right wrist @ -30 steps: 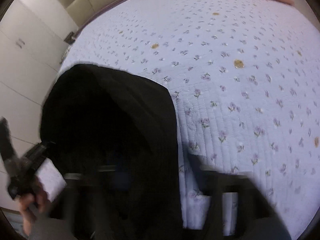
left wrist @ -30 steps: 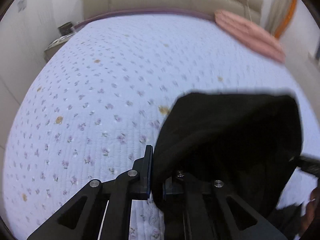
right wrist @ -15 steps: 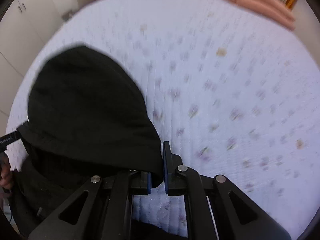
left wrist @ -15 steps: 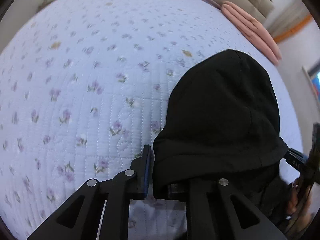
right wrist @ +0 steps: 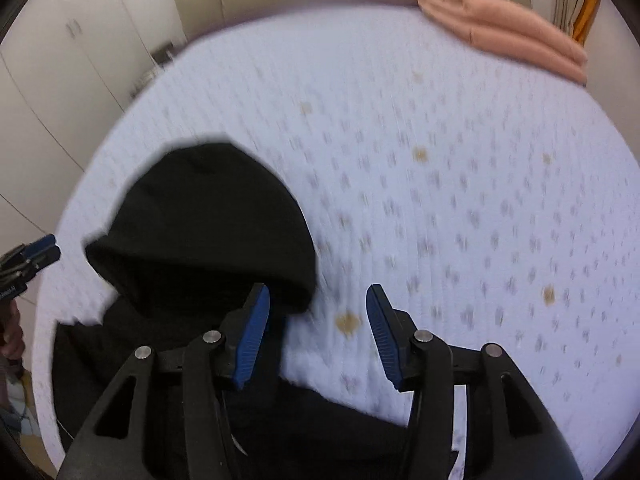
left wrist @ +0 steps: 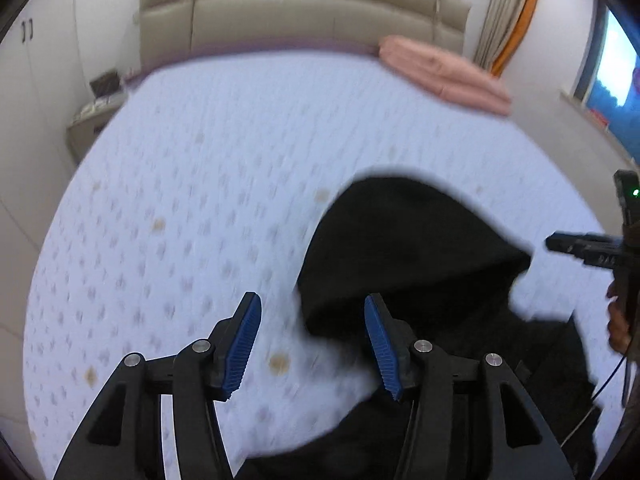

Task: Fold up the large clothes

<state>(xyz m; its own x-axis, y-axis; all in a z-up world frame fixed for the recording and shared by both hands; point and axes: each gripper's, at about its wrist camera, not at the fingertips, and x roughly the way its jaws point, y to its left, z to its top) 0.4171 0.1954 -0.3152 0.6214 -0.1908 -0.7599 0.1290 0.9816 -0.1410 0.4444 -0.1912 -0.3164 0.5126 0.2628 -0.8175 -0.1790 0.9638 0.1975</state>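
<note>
A black hooded garment (left wrist: 408,248) lies on the flowered bed cover (left wrist: 200,184), its hood spread flat and pointing toward the headboard. In the left wrist view my left gripper (left wrist: 312,308) hangs above the hood's left edge, jaws opening, nothing pressed between the blue pads (left wrist: 244,340). In the right wrist view the same garment (right wrist: 208,232) lies at the left. My right gripper (right wrist: 318,296) hovers over the hood's right edge, jaws opening, no cloth gripped between them. Each gripper shows at the edge of the other's view.
A folded pink blanket (left wrist: 444,72) lies at the far right of the bed by the beige headboard (left wrist: 304,8). A bedside table (left wrist: 96,120) stands at the left, white wardrobe doors (right wrist: 60,60) beyond it. Curtains and a window are at the right.
Both grippers were shut on the hood's edge; now both have let go and drawn up and back. The hood lies flat on the bed.
</note>
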